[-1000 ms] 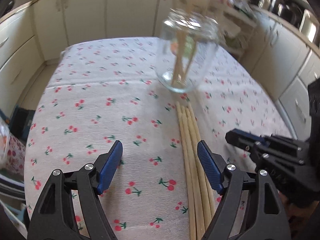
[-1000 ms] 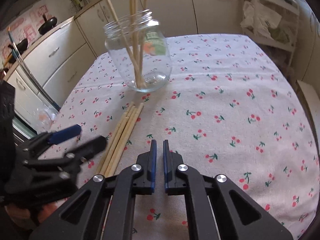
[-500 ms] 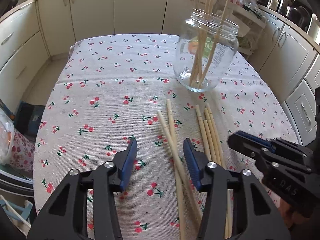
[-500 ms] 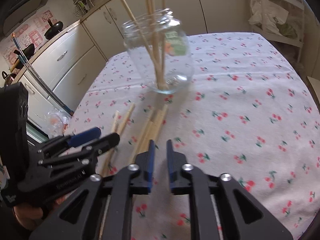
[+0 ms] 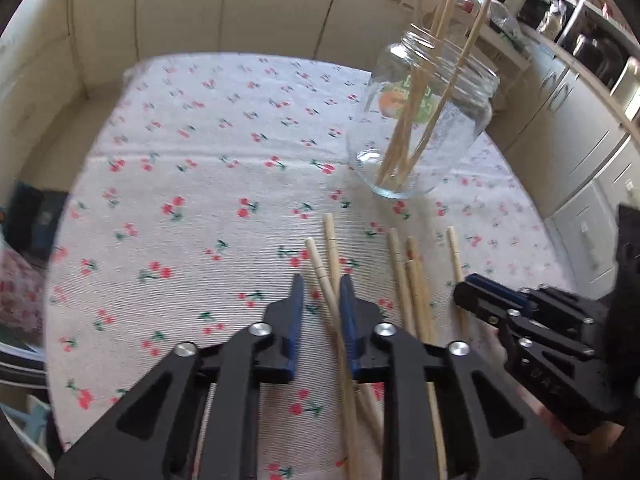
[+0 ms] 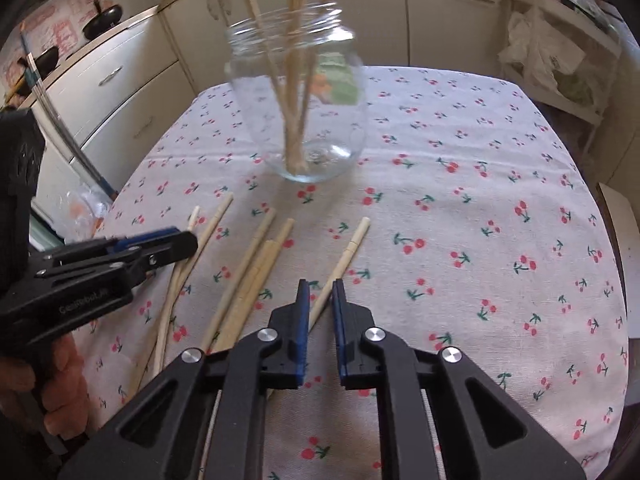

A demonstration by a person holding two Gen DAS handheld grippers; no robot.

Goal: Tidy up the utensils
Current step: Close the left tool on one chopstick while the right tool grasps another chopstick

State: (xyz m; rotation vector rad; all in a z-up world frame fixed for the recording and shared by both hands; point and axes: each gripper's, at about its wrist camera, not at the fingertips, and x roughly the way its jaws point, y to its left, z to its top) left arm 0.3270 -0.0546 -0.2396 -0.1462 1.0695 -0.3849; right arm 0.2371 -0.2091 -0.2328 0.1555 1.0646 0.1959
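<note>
Chopsticks (image 5: pixel 414 280) lie loose on the cherry-print tablecloth (image 5: pixel 192 184), near side of the glass jar (image 5: pixel 420 120) that already holds several. The left gripper (image 5: pixel 320 288) is closing around a crossed pair; the right gripper (image 6: pixel 318 292) is closing on a single stick (image 6: pixel 346 256). A pinch on crossed sticks could likely drop one, or scatter the neighbours.

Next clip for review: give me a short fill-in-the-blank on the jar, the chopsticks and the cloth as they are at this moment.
1. The glass jar holds several wooden ___.
2. The tablecloth is printed with red ___.
3. The loose chopsticks lie flat on the cloth, ___ the jar.

Missing words: chopsticks; cherries; outside
</note>
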